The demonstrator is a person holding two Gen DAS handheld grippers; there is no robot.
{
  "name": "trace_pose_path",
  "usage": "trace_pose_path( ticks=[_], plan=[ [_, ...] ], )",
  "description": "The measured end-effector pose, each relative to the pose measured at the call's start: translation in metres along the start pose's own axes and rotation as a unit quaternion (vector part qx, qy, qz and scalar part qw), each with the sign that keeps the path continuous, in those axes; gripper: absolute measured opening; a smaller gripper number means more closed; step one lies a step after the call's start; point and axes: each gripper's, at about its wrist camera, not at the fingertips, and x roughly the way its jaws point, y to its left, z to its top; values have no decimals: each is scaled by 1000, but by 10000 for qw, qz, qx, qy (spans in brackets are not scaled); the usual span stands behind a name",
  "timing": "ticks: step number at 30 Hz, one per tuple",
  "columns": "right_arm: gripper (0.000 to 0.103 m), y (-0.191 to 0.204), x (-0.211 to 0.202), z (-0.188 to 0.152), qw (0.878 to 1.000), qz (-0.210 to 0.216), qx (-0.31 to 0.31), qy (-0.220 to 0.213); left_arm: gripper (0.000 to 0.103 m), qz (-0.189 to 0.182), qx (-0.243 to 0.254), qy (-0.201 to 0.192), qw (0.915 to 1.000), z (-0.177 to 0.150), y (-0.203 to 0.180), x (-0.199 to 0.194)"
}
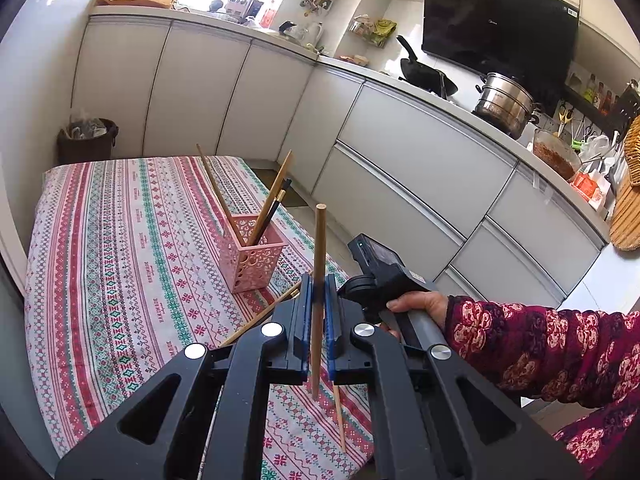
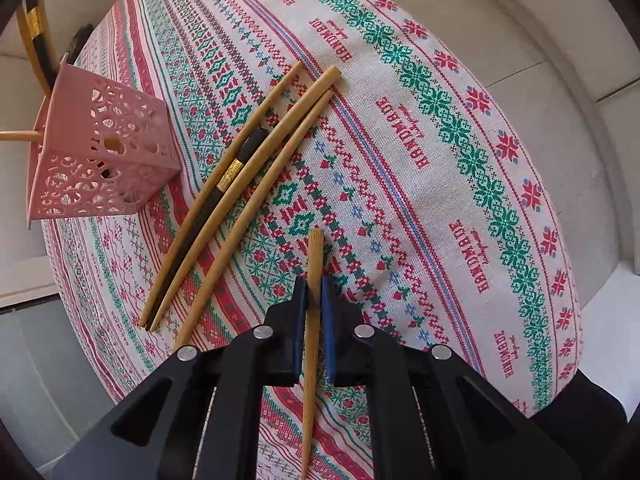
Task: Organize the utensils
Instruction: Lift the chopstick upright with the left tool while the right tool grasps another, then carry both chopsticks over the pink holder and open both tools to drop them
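Both grippers clamp one chopstick each above the patterned tablecloth.

On the left side of the cloth-covered counter (image 2: pixel 440 128), the pink perforated holder (image 2: pixel 100 152) stands with several chopsticks leaning out of it. Just beside it lie four loose chopsticks (image 2: pixel 248 168) in a close bunch, three of pale wood and one black with a gold band. The left gripper (image 1: pixel 319 300) has its jaws closed on a round brown chopstick (image 1: pixel 319 248), held upright above the cloth near the holder. The right gripper (image 2: pixel 315 292) has its jaws closed on a pale bamboo chopstick (image 2: pixel 314 256), its blunt end pointing forward past the jaws, to the right of the loose bunch.
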Motion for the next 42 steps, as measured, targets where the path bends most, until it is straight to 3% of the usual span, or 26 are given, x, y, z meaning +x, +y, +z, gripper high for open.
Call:
trace_pose_path(
  ticks=[3, 7, 10, 17, 22, 28, 36, 39, 42],
  plan=[
    [7, 8, 0, -4, 9995, -89, -165, -242, 5, 61, -42, 18, 10000, 1, 0, 3],
    [8, 16, -2, -25, 9970, 169, -384, -649, 5, 191, -107, -101, 9997, 3, -2, 3],
    [8, 15, -19, -50, 9890, 343, -726, -1246, 5, 324, -149, -210, 9991, 4, -9, 3],
    [8, 15, -103, -123, 9432, 983, -1645, -2713, 5, 795, -13, -566, 9952, 10, -43, 2],
    [8, -3, -163, -134, 9130, 1373, -1904, -3337, 5, 967, -134, -625, 9933, 19, -55, 8],
    [8, -10, -234, -134, 8783, 1730, -1929, -4018, 5, 1170, 93, -726, 9904, 45, -74, 9],
    [8, 9, -300, -113, 8280, 1973, -1832, -4918, 5, 1587, 131, -1289, 9788, 92, -70, 14],
    [8, 19, -309, -97, 8164, 2010, -1806, -5104, 5, 1684, 74, -1488, 9744, 109, -63, 21],
    [8, 31, -312, -79, 8124, 2020, -1806, -5164, 5, 1793, 29, -1616, 9704, 123, -55, 33]
  ],
)
